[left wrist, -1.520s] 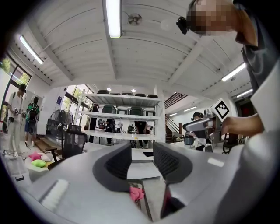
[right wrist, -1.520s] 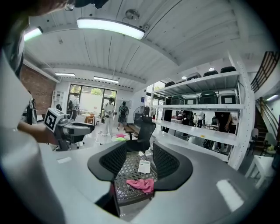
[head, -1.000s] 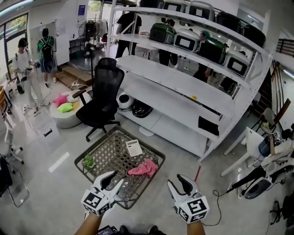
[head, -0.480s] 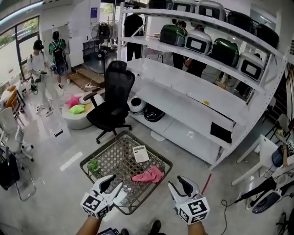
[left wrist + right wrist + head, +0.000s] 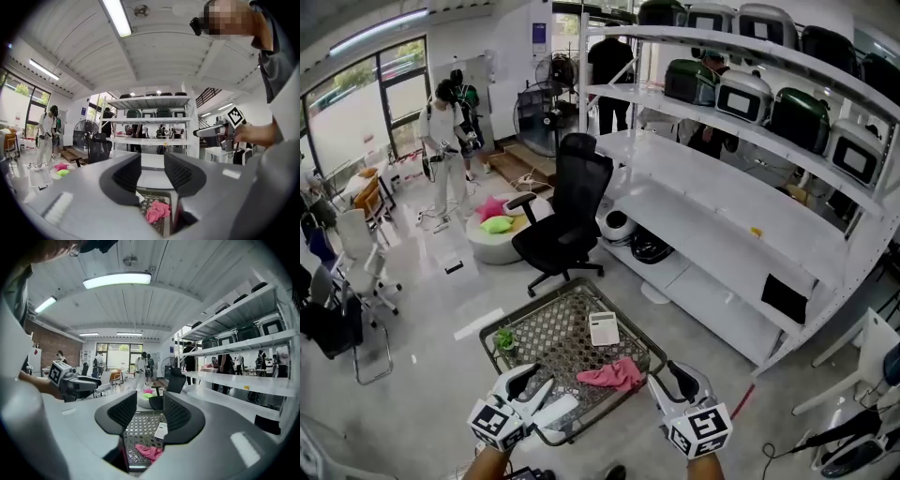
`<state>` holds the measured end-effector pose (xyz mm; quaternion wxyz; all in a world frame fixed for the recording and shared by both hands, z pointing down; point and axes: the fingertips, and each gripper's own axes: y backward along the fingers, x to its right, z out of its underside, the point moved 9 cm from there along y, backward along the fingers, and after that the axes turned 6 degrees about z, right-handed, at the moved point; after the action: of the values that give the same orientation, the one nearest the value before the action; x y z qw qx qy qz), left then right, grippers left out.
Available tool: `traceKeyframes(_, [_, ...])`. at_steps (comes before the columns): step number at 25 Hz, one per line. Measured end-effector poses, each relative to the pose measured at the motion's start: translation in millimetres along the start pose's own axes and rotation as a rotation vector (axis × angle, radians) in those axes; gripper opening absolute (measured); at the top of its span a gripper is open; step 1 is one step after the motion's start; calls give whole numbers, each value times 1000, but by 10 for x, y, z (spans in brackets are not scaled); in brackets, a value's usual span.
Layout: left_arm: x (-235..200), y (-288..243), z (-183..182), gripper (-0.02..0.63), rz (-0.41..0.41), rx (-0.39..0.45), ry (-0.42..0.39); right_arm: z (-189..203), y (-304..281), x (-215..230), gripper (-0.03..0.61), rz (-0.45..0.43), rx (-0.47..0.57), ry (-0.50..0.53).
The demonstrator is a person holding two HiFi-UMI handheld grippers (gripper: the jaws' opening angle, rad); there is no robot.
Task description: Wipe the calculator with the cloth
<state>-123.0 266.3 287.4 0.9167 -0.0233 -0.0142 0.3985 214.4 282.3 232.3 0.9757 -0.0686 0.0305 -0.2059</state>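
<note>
The calculator lies beyond the cloth, ahead of the right claw.

Nothing readable from my end, tbh. The cubes on my left gripper and right gripper only show black-and-white square patterns, no letters. The small blue wall sign and the flat white calculator are too tiny to read.
</note>
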Motion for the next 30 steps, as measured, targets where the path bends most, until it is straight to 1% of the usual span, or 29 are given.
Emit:
traceKeyframes(7, [170,-76,26,195,-104,-27,3,35,-161,312,172,-91,13,-12])
traceKeyframes(15, [232,-191,44,195,-142,-61,-1,160,-327,499,172,-140,9,-46])
traceKeyframes(18, [194,-253,88,195,-136,-71,10,212,-398,531,172,-142,0,-58])
traceKeyframes(21, [83,-364,131,195,-116,-79,13,244,-471,567,172,-125,-9,-61])
traceKeyframes(30, [-394,-857,176,195,29,-39,29,182,-619,628,172,11,-36,-46])
